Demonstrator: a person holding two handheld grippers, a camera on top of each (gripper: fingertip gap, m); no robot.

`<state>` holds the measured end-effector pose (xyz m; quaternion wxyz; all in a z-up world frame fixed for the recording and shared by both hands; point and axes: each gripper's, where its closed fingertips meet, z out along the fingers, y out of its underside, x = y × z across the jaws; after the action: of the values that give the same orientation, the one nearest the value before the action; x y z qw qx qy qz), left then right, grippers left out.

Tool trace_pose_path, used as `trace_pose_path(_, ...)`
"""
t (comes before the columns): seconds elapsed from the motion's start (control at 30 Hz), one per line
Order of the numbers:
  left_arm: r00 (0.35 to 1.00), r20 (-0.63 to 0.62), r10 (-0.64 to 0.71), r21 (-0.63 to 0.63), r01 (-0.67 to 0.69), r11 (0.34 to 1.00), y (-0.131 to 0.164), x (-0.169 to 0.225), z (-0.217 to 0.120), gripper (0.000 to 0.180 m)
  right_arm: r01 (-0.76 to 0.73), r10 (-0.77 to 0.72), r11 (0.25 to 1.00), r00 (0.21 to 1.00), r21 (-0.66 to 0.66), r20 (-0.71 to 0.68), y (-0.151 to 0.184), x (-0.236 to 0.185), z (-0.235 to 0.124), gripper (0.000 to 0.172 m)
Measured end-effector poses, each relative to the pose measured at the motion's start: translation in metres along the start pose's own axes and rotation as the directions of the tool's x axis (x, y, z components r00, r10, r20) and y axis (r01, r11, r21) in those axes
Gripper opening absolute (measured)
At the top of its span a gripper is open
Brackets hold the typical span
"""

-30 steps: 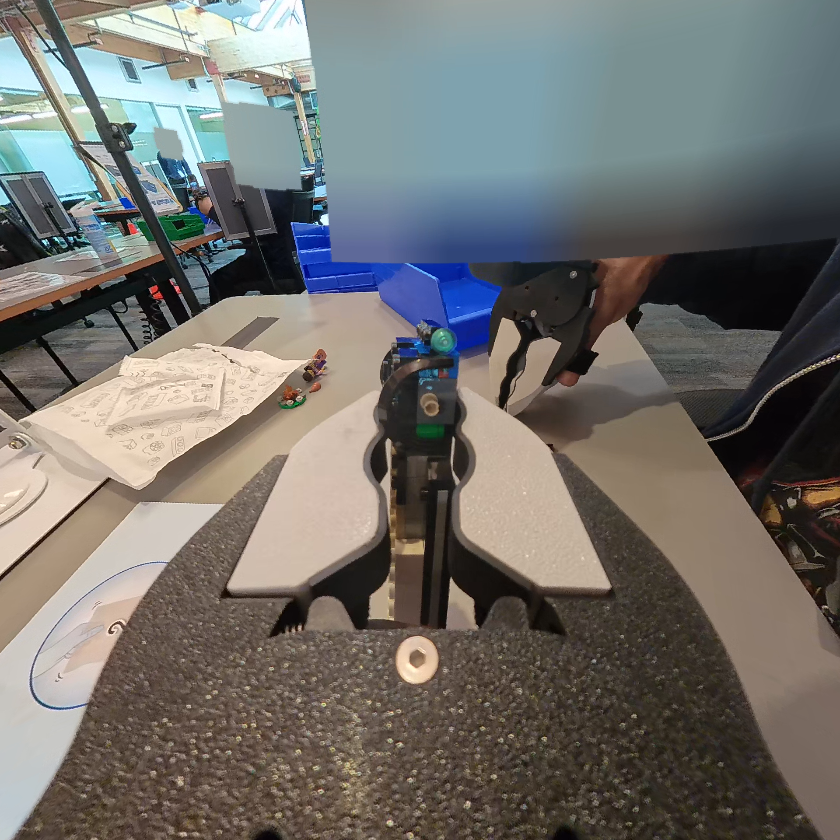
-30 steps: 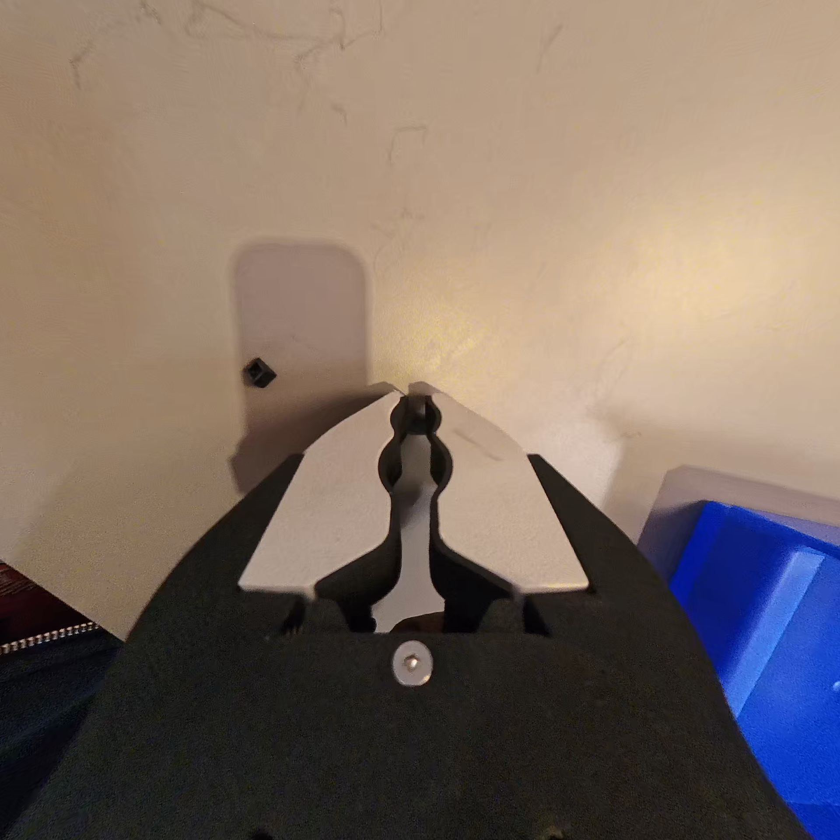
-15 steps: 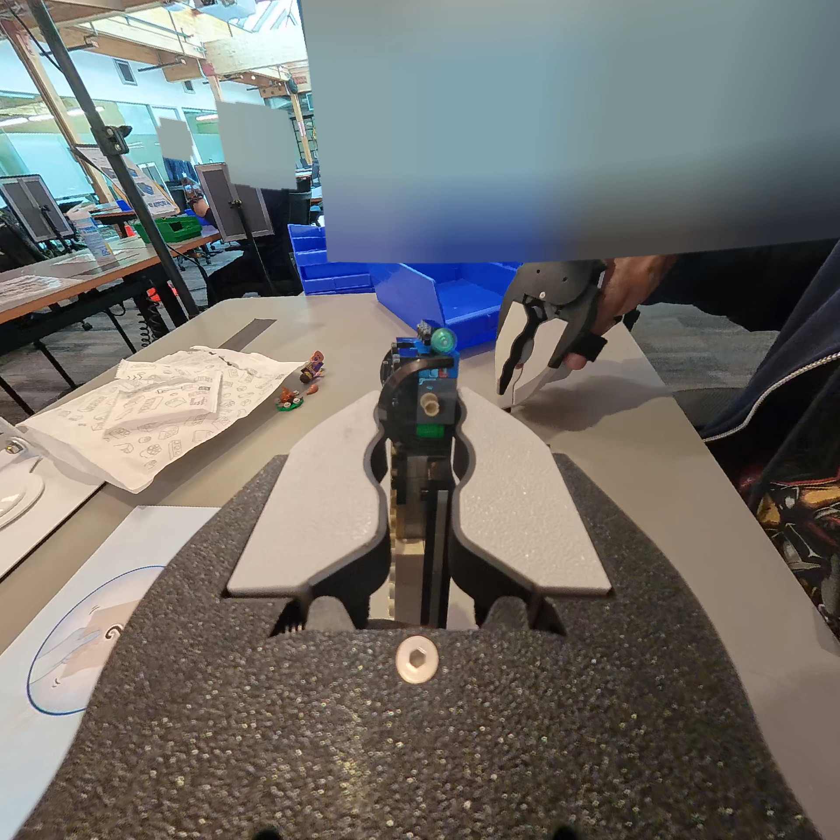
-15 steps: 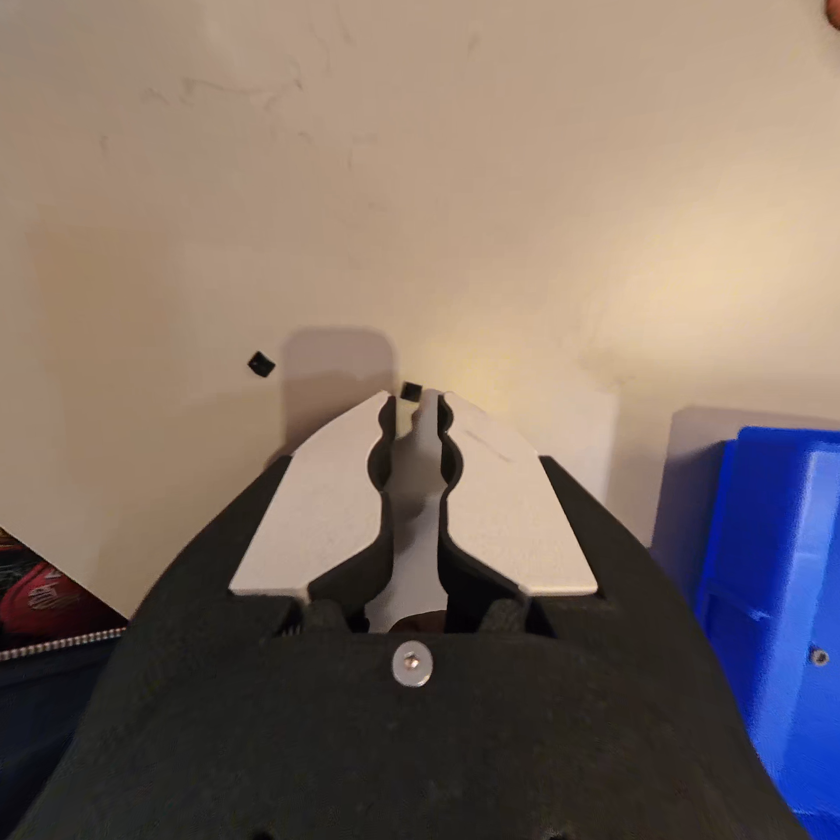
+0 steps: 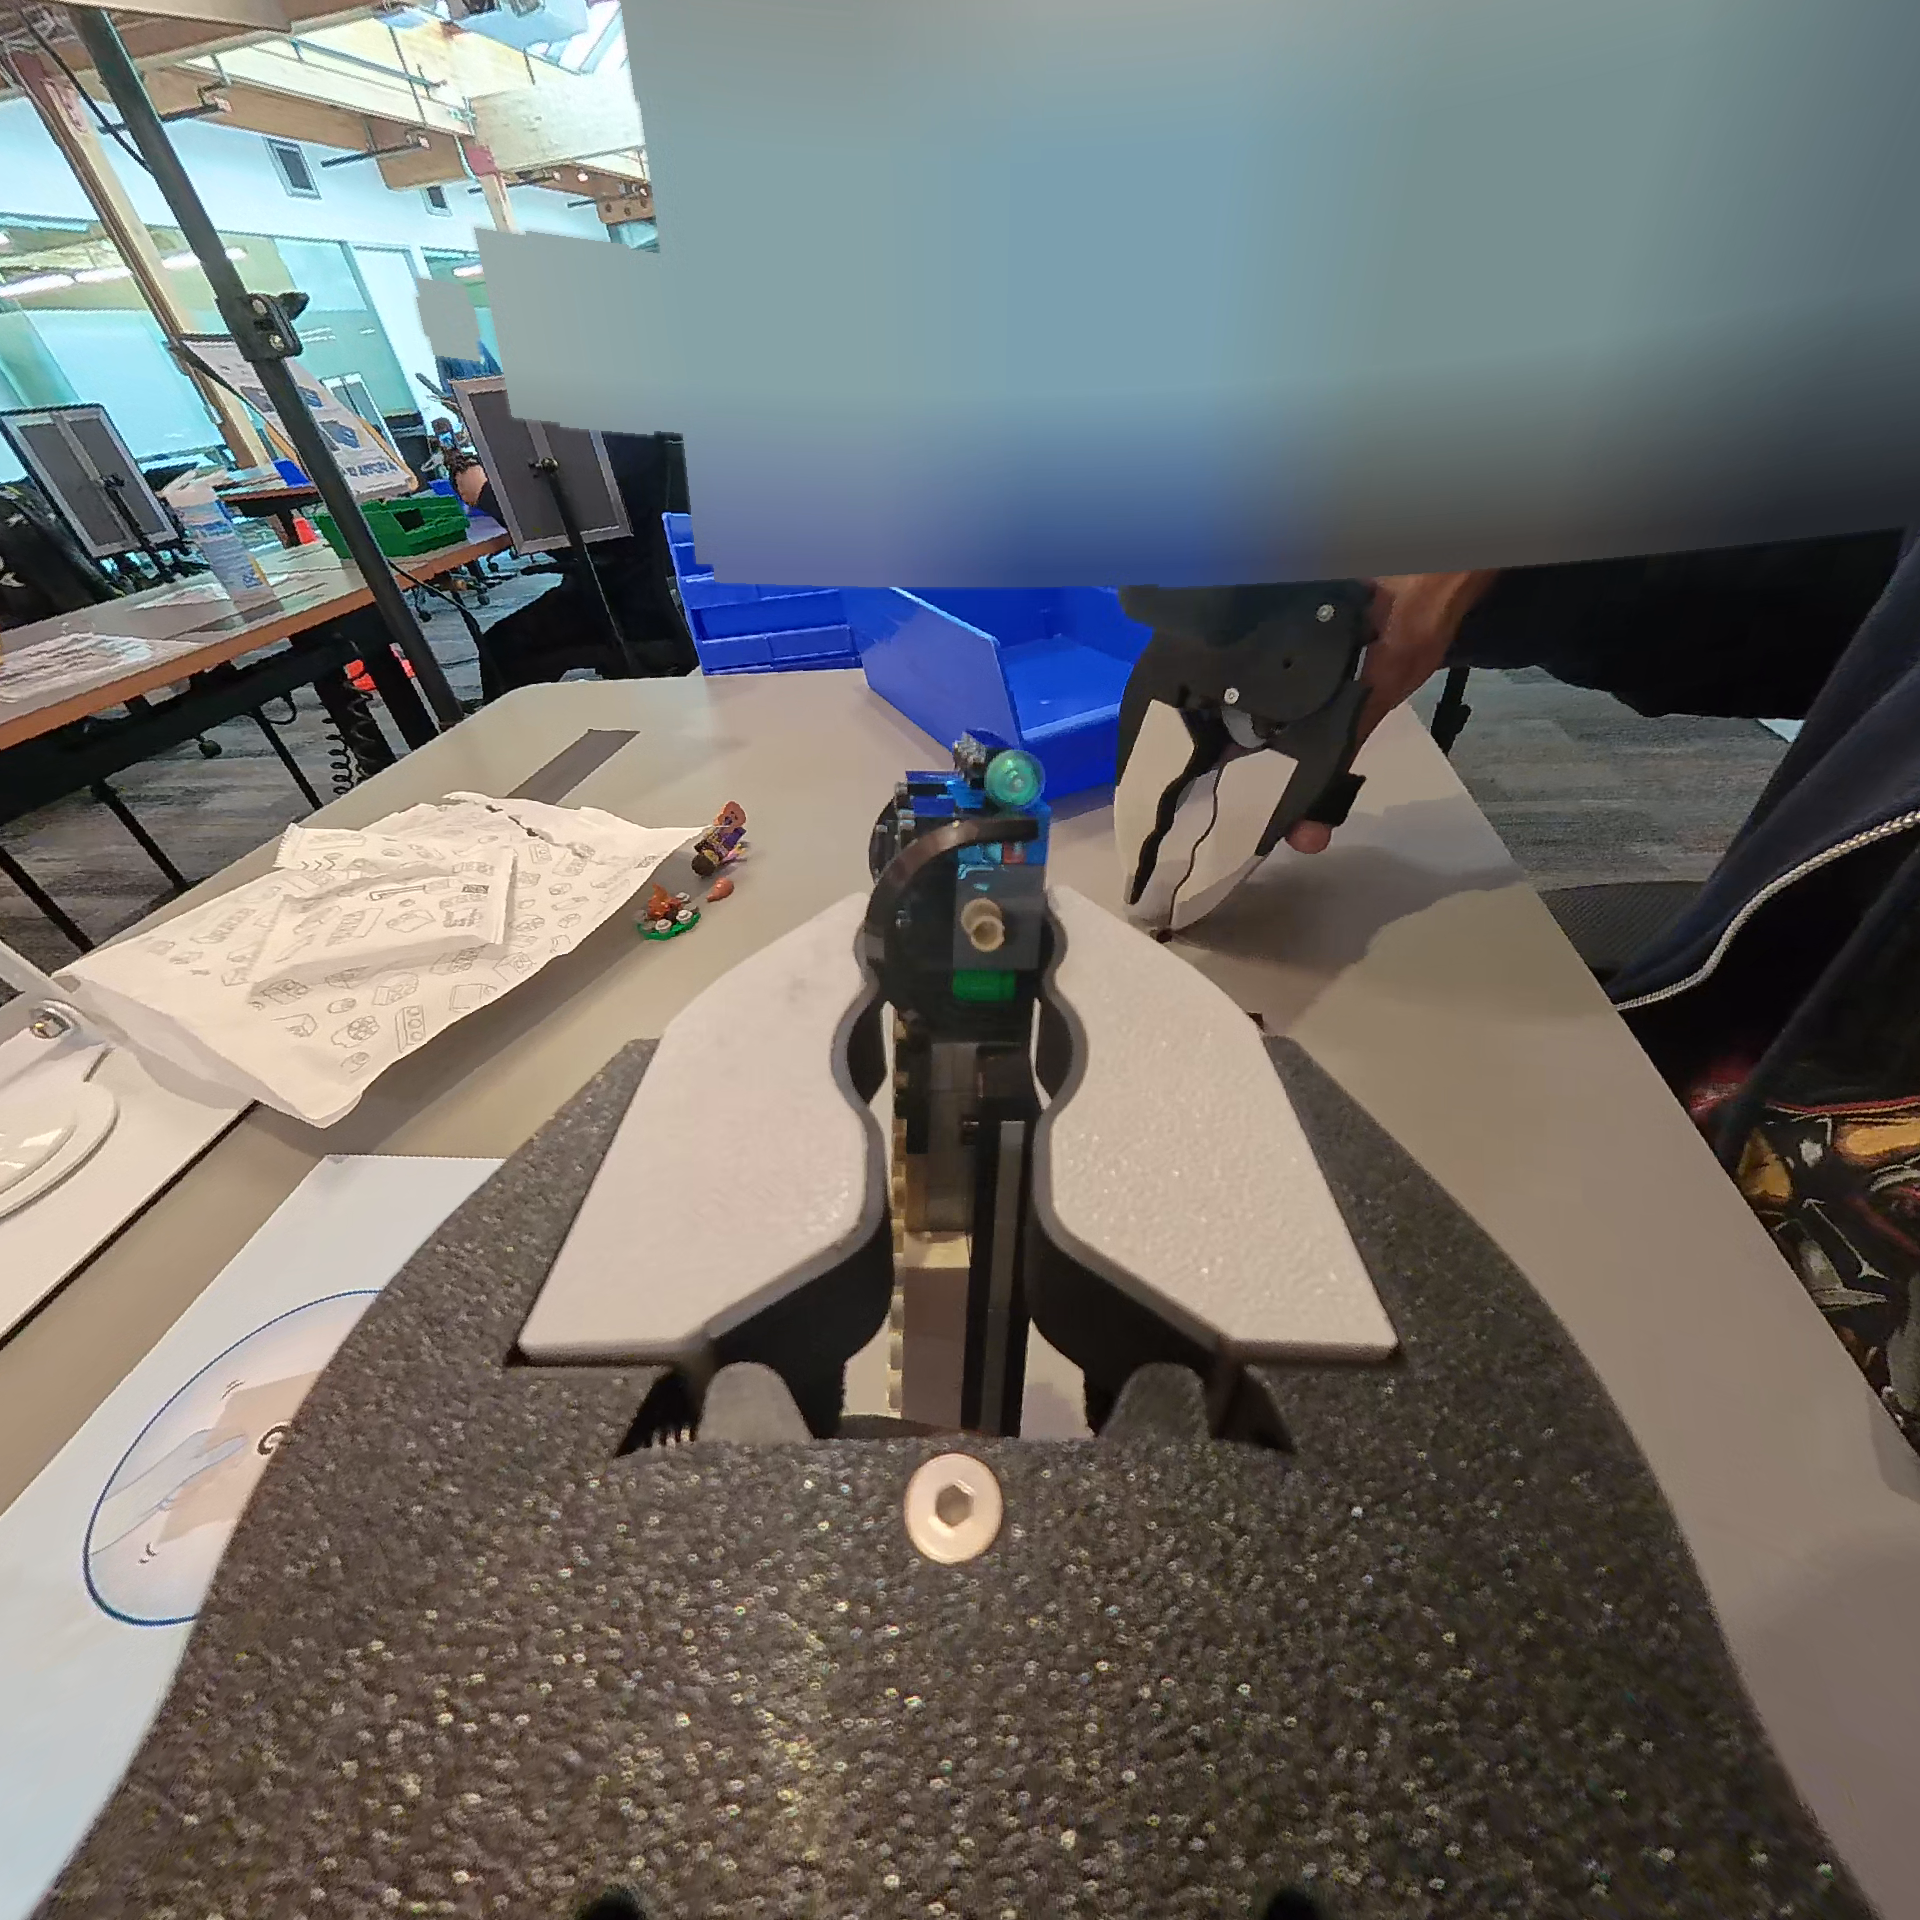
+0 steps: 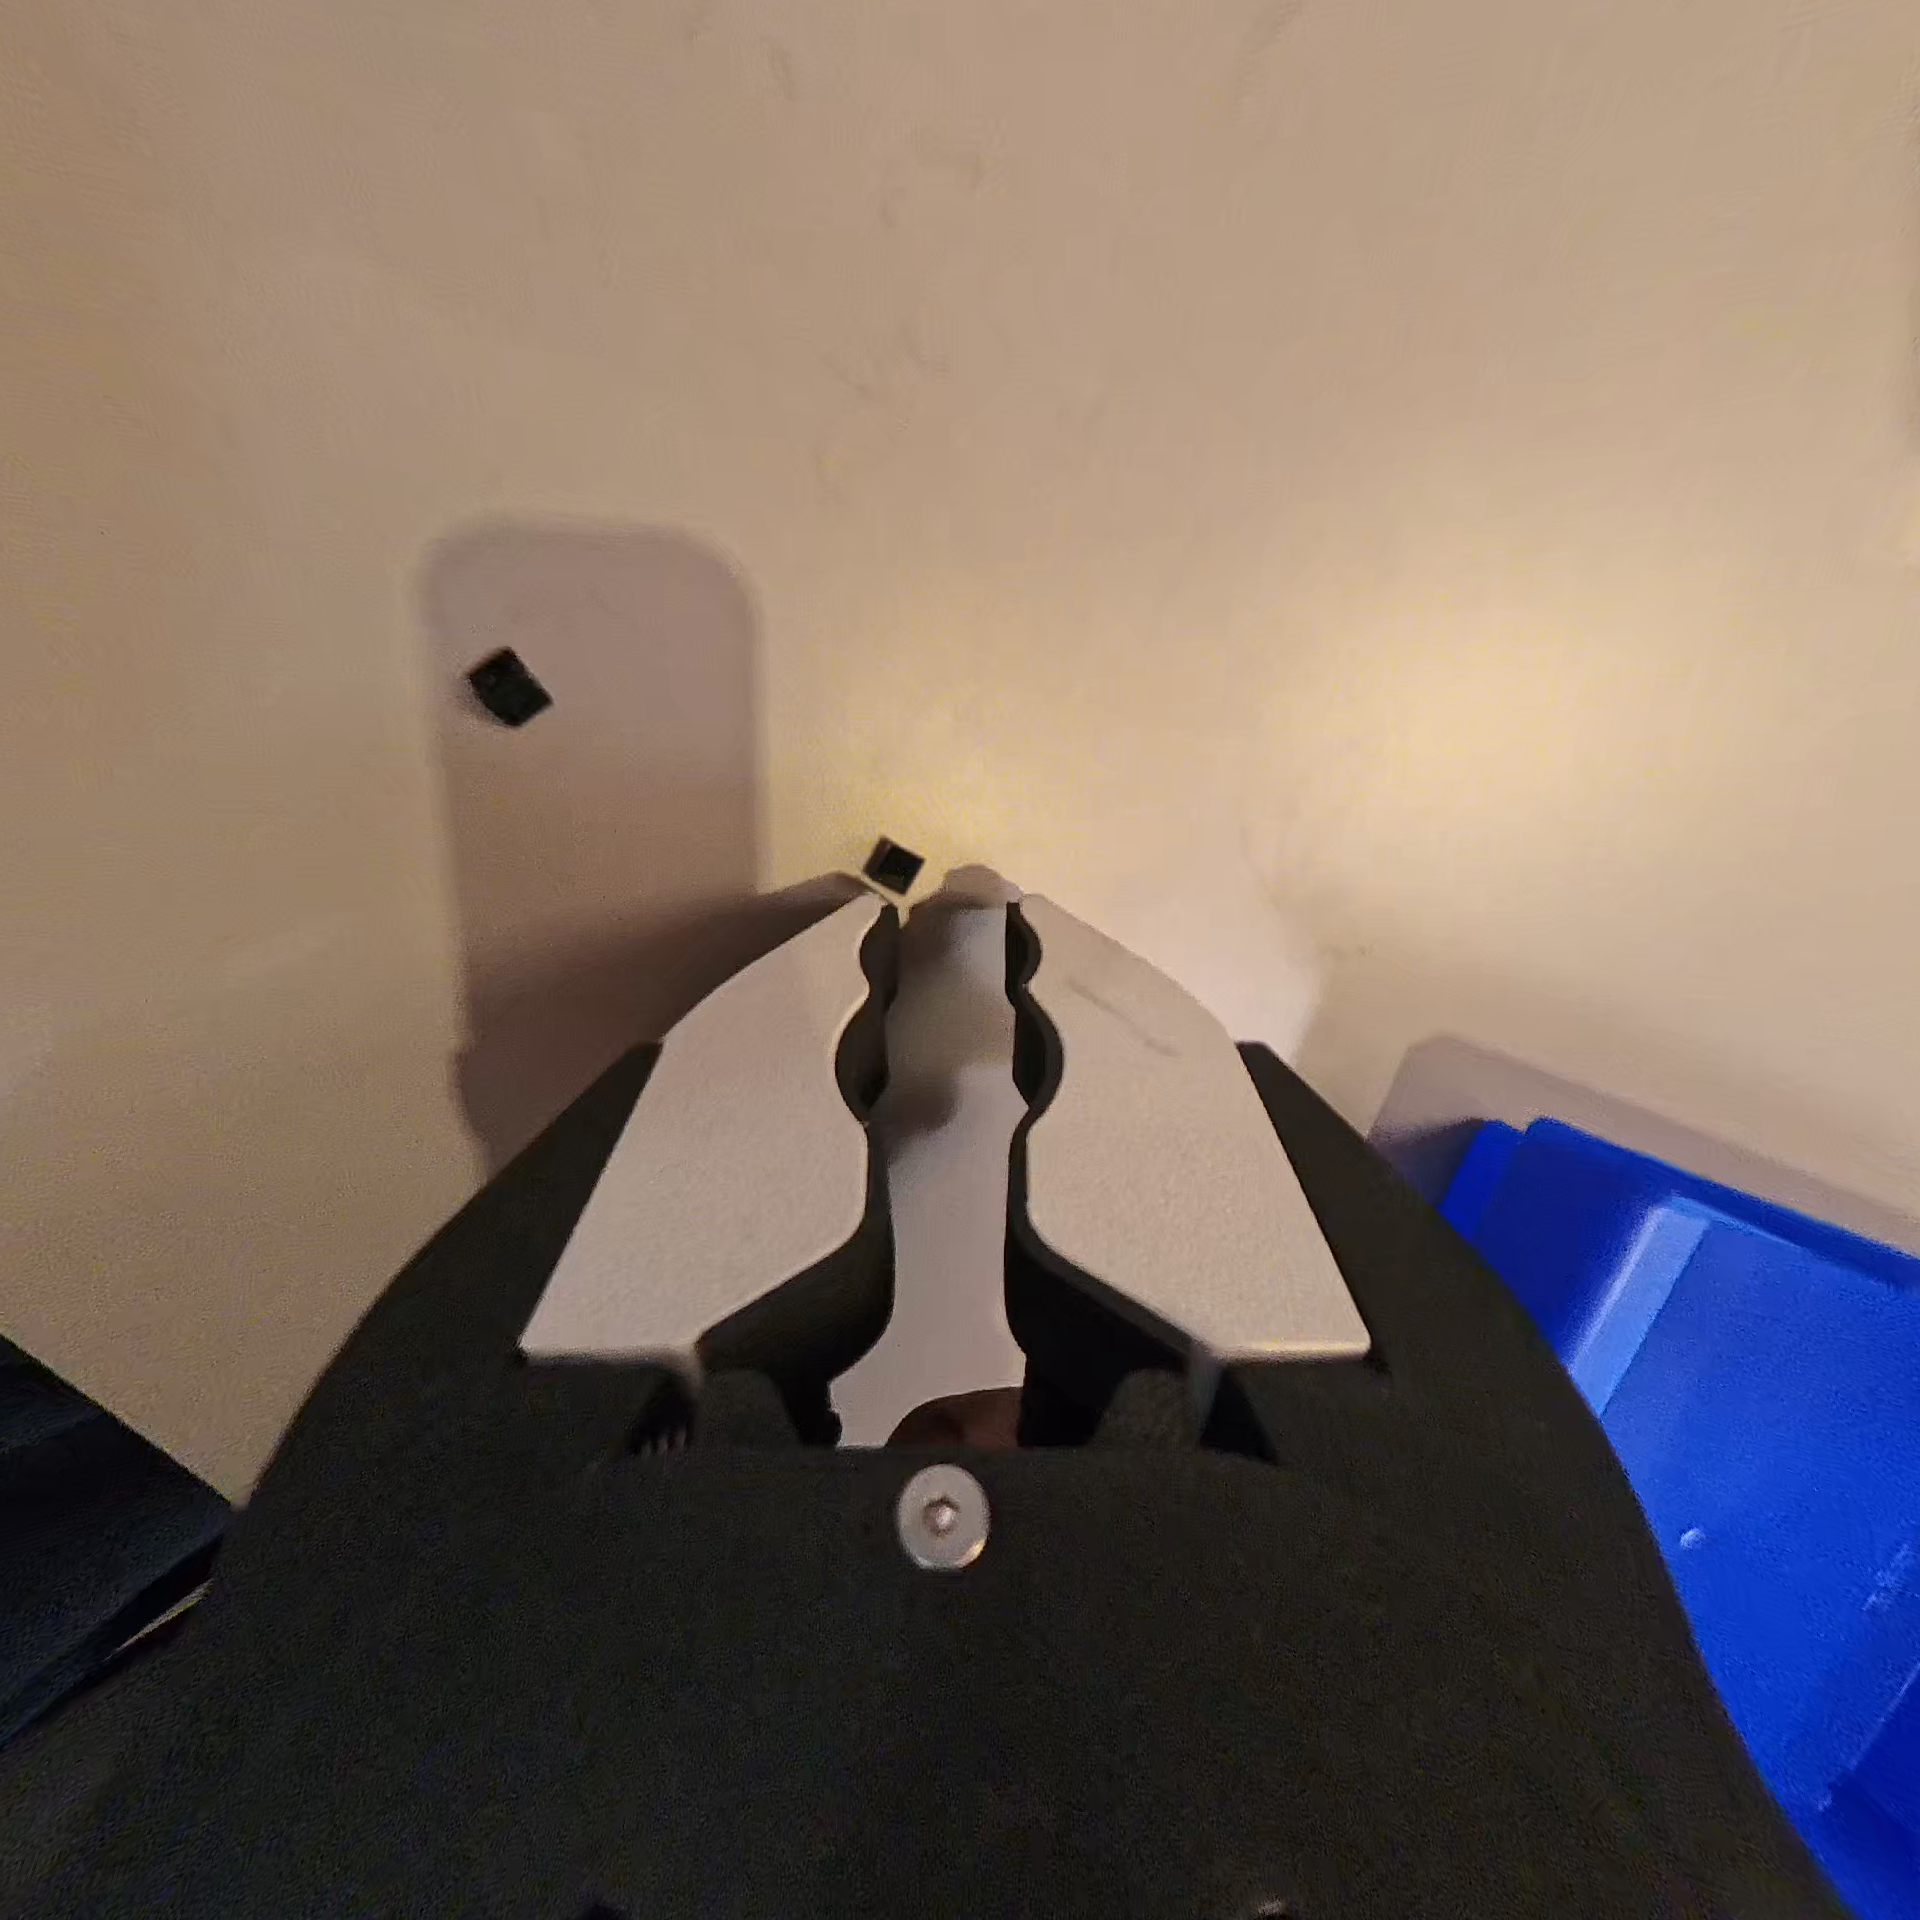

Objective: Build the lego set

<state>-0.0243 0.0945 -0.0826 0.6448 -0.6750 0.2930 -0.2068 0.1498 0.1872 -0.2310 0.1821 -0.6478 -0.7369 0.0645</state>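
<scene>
Mostly hidden brick model (image 5: 961, 925) clamped in left jaws, right jaws slightly open w/ nothing held, tiny black piece (image 6: 896, 865) at tips

place: open-plan office / lab space, pretty big
clues: rows of desks (image 5: 156, 623), monitors on stands (image 5: 540, 468), exposed wooden ceiling beams (image 5: 499, 104), glass walls, blue parts bins (image 5: 769, 623) at the table's far edge
</scene>
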Motion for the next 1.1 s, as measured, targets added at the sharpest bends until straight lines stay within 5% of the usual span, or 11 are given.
trace_pose_path(0.3, 1.000, -0.007, -0.008, -0.002, 0.008, 1.000, 0.002, 0.000, 0.001, 0.025, 0.200, -0.200, 0.980, 0.980, 0.012, -0.003, -0.011, 0.000, 0.001, 0.018)
trace_pose_path(0.53, 1.000, -0.001, -0.007, -0.005, 0.007, 1.000, 0.002, -0.001, 0.001, 0.024, 0.511, -0.516, 0.857, 0.850, 0.071, 0.105, -0.013, -0.010, 0.001, 0.022)
trace_pose_path(1.1, 1.000, 0.001, -0.022, 0.007, 0.022, 1.000, 0.002, -0.005, -0.001, 0.025, 0.689, -0.673, 0.717, 0.648, 0.100, 0.357, -0.015, -0.013, 0.006, 0.016)
